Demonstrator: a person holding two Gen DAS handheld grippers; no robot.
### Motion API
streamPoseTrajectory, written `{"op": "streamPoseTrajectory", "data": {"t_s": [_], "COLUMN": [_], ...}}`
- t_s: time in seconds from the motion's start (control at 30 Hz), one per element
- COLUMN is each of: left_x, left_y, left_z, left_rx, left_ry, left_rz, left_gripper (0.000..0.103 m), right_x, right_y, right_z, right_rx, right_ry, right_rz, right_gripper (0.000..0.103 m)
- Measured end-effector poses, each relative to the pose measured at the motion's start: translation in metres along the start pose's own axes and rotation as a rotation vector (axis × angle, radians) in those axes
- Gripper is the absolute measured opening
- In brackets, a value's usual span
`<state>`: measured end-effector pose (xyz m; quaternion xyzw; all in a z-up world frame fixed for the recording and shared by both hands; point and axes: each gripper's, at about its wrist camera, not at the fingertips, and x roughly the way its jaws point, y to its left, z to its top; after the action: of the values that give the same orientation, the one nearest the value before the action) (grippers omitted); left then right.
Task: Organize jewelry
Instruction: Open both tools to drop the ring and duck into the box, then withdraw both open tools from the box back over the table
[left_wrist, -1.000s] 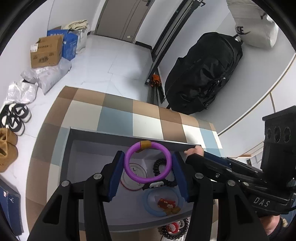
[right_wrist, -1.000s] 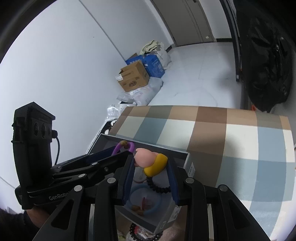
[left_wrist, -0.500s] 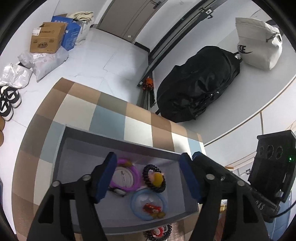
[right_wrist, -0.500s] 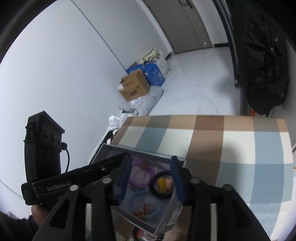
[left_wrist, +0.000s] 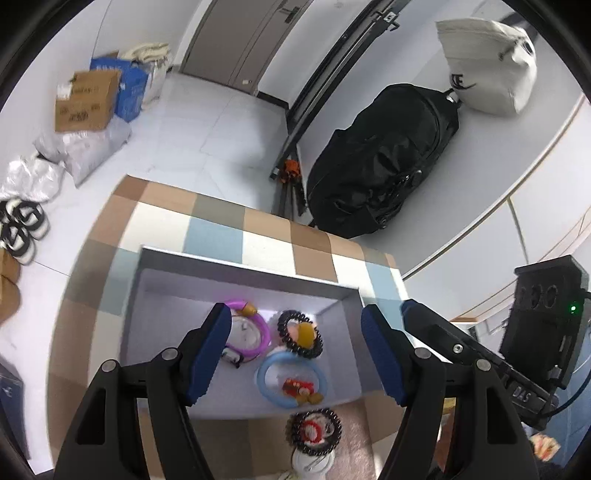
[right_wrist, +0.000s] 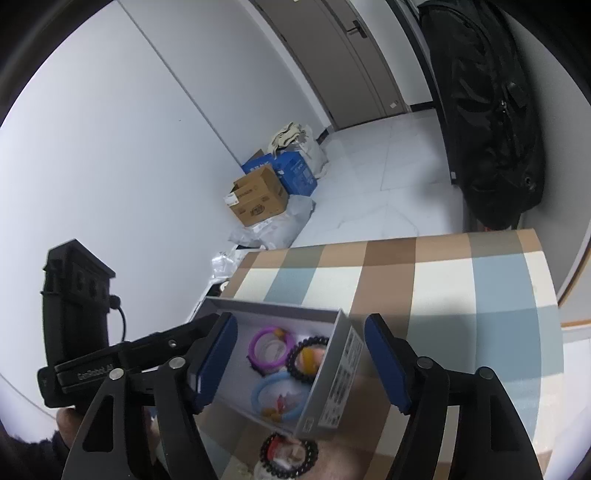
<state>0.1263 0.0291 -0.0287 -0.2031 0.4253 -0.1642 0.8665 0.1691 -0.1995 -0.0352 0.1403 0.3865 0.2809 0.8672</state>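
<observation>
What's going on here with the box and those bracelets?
A person is sorting jewelry with a claw in each hand. Both the left claw and right claw hang empty above the grey box on the checked table; the right one's jaws are opening. In the box lie a purple ring, a black coil with a yellow charm and a blue ring. Another black coil sits outside the box, not yet put in.
</observation>
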Motion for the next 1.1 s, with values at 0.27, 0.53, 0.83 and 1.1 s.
{"op": "streamPoseTrajectory", "data": {"t_s": [0.27,0.53,0.83,1.1], "left_x": [-0.018,-0.025,-0.032,-0.031], "left_y": [-0.004,-0.012,-0.011,-0.010], "left_z": [-0.023,-0.049,-0.072,-0.083], "left_rx": [0.027,0.112,0.086,0.081], "left_ry": [-0.073,-0.076,-0.065,-0.064], "left_rz": [0.107,0.205,0.225,0.236], "left_gripper": [0.069,0.069,0.069,0.085], "right_x": [-0.026,-0.051,-0.061,-0.070], "right_y": [0.012,0.016,0.027,0.029], "right_z": [-0.022,-0.046,-0.073,-0.093], "right_rx": [-0.053,-0.041,-0.079,-0.089], "right_ry": [-0.041,-0.063,-0.047,-0.025], "right_rz": [-0.048,-0.075,-0.113,-0.145], "right_gripper": [0.091,0.101,0.103,0.103]}}
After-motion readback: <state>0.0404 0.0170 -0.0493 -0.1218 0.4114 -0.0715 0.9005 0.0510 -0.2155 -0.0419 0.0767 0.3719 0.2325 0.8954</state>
